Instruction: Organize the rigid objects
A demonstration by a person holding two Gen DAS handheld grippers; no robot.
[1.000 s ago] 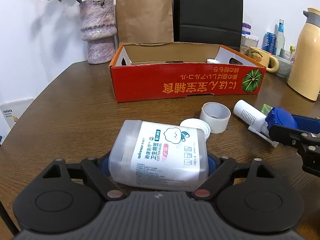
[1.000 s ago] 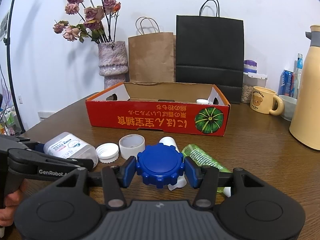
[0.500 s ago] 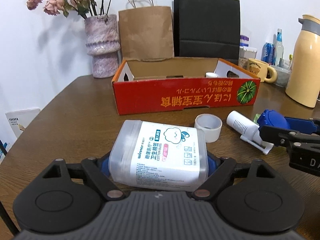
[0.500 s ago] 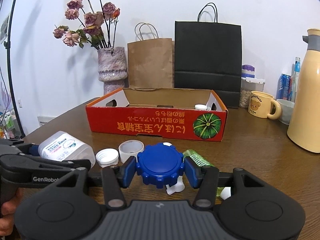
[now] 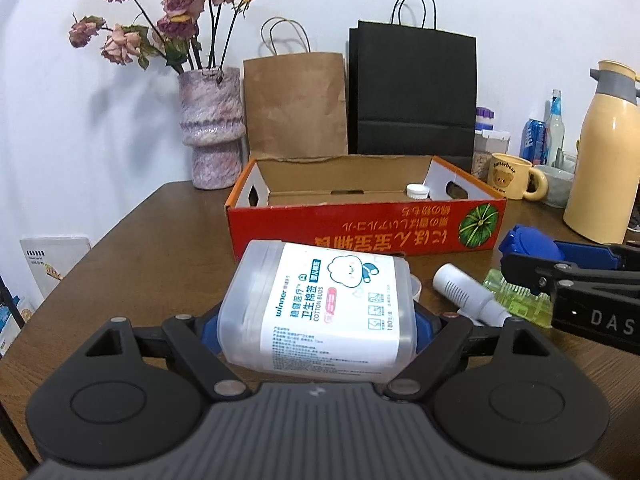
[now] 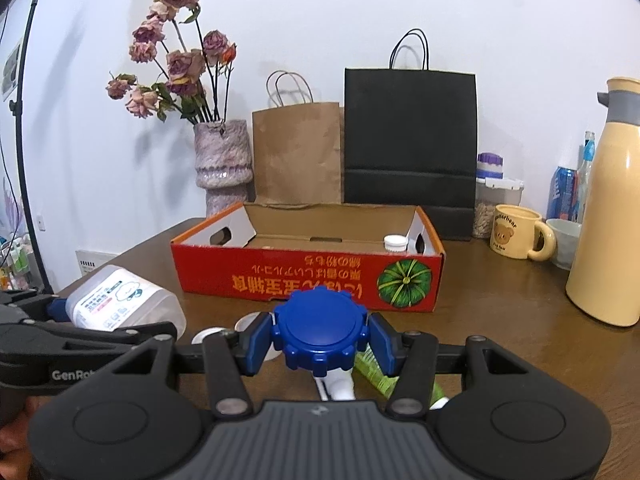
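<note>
Only the left view shows the white bottle [image 5: 468, 295] clearly; left gripper [image 5: 316, 322] grips the cotton-bud box [image 5: 320, 308], right gripper [image 6: 320, 338] the blue lid [image 6: 320, 330]; the red carton [image 6: 308, 276] holds a white-capped bottle [image 6: 395, 243].

A plain white wall [image 6: 440, 20] stood ahead of the grippers, evenly lit. Below and ahead spread a dark brown wooden table [image 5: 132, 248], its edge curving away on the left. Far left, a thin black pole [image 6: 22, 152], possibly a lamp stand, rose against the wall.
</note>
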